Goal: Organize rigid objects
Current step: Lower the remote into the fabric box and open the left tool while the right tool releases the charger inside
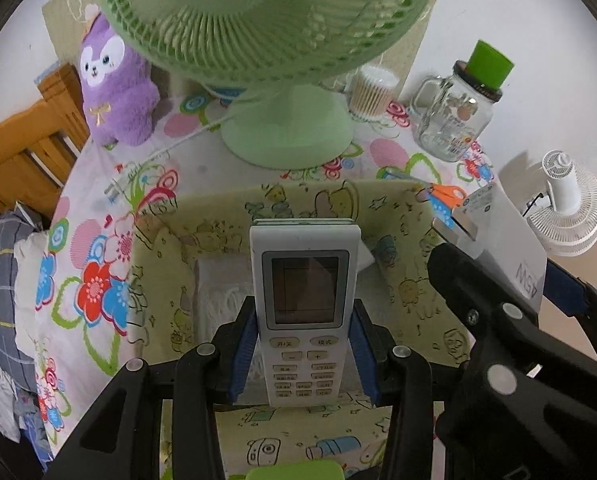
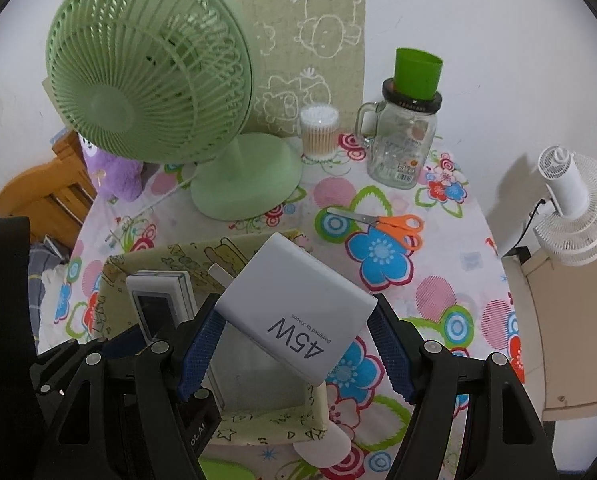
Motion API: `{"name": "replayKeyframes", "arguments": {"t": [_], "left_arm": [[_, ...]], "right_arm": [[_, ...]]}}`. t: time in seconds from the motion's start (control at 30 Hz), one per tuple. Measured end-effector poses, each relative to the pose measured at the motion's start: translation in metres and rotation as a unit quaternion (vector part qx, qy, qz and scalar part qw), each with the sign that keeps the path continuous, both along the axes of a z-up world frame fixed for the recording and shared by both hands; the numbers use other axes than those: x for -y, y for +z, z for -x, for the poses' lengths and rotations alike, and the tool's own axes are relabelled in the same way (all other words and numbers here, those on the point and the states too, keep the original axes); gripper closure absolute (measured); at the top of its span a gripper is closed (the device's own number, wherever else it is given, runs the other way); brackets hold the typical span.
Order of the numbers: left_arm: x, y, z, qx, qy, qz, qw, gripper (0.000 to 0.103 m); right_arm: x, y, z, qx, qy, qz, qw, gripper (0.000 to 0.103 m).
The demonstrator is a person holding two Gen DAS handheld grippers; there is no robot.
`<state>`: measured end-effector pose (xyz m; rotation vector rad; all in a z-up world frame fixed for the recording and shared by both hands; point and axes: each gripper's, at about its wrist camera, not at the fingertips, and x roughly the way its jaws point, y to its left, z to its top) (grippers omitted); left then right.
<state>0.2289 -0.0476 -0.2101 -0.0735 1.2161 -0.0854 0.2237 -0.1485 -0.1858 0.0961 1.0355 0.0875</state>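
Note:
My left gripper is shut on a white remote control and holds it over a yellow-green fabric box with cartoon prints. My right gripper is shut on a white 45W charger, tilted, above the right side of the same box. The remote also shows in the right wrist view, at the left in the box. The right gripper and charger show at the right of the left wrist view.
On the flowered tablecloth stand a green desk fan, a tub of cotton swabs, a glass jar mug with a green cup on top, and orange scissors. A purple plush sits at the back left. A white fan is off the table's right edge.

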Motion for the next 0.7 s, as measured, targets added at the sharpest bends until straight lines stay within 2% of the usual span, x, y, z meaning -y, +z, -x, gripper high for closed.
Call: {"name": "replayKeyframes", "arguments": {"t": [0.17,0.23,0.27,0.33,0.53,0.7], "left_arm": [[-0.002,-0.016,-0.002,-0.024,-0.006,0.010,0.9996,0.057],[0.000,-0.018,-0.001,-0.021,-0.008,0.005,0.9997,0.055],[0.001,-0.019,-0.001,-0.020,-0.009,-0.001,0.9998,0.053],[0.001,-0.020,-0.001,-0.018,-0.009,-0.008,0.9998,0.038],[-0.003,-0.021,-0.002,-0.015,-0.009,-0.020,0.9996,0.023],[-0.008,-0.019,-0.002,-0.011,-0.005,-0.030,0.9995,0.016]], "right_arm": [[-0.002,-0.013,-0.005,-0.017,0.004,0.002,1.000,0.028],[-0.003,-0.019,-0.006,-0.023,0.005,0.001,1.000,0.028],[-0.003,-0.020,-0.007,-0.024,0.005,0.001,1.000,0.028],[-0.004,-0.024,-0.008,-0.027,0.006,0.001,1.000,0.028],[-0.007,-0.025,-0.013,-0.021,0.011,0.004,1.000,0.028],[-0.012,-0.026,-0.015,-0.016,0.018,0.008,1.000,0.028]]}}
